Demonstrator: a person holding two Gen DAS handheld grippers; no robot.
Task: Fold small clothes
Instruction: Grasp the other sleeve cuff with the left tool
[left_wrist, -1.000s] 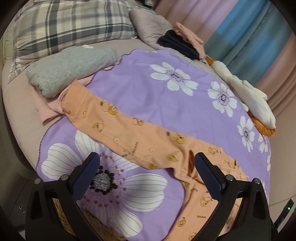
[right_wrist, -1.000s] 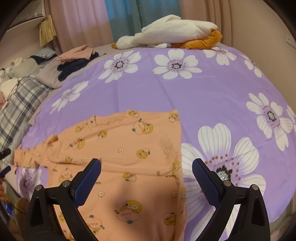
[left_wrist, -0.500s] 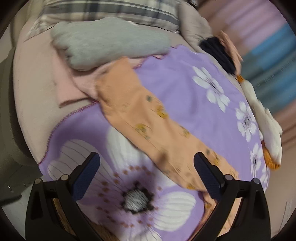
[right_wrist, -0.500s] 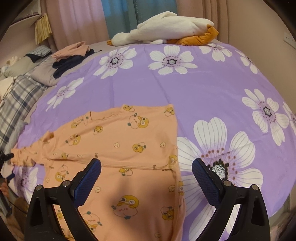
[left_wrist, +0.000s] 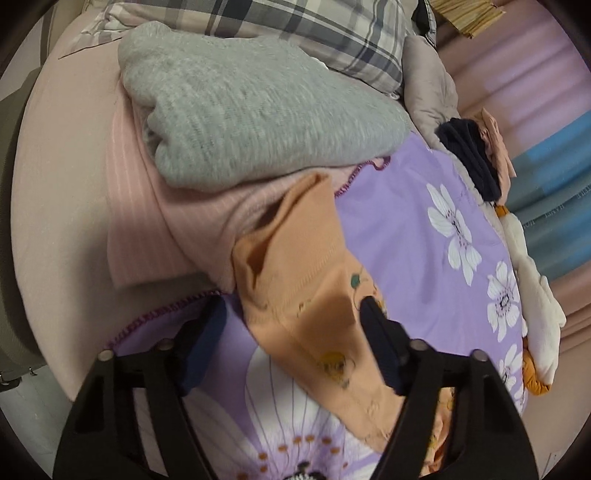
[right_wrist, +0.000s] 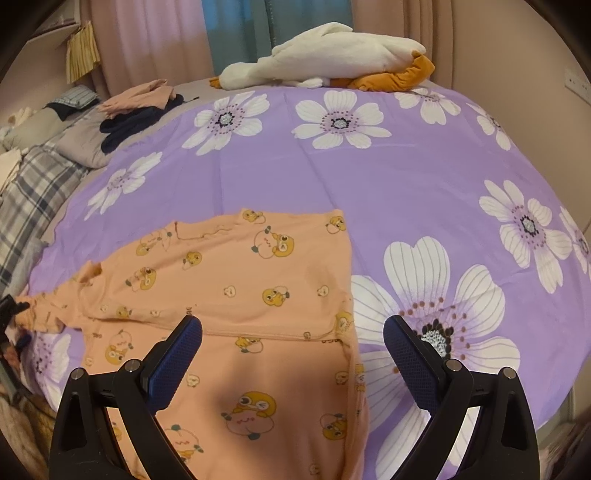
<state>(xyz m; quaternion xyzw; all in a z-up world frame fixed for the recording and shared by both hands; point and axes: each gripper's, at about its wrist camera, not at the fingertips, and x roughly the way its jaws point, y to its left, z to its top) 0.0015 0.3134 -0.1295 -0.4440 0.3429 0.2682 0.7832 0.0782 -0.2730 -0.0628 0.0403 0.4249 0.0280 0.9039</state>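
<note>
Both hand-held grippers open; left hand-held gripper (left_wrist: 291, 325) now astride orange sleeve cuff (left_wrist: 295, 251); right hand-held gripper (right_wrist: 291, 343) unmoved.

- orange garment (right_wrist: 258, 288): small dark print along the sleeve seam near its right edge, by the hem, shows fragments of letters; too small and creased to read with any confidence
- blue-green curtain (left_wrist: 565, 206): faint lettering runs along the fabric in the left wrist view; blurred, not legible
- elsewhere no words, numbers, brands or signs can be read in either view
</note>
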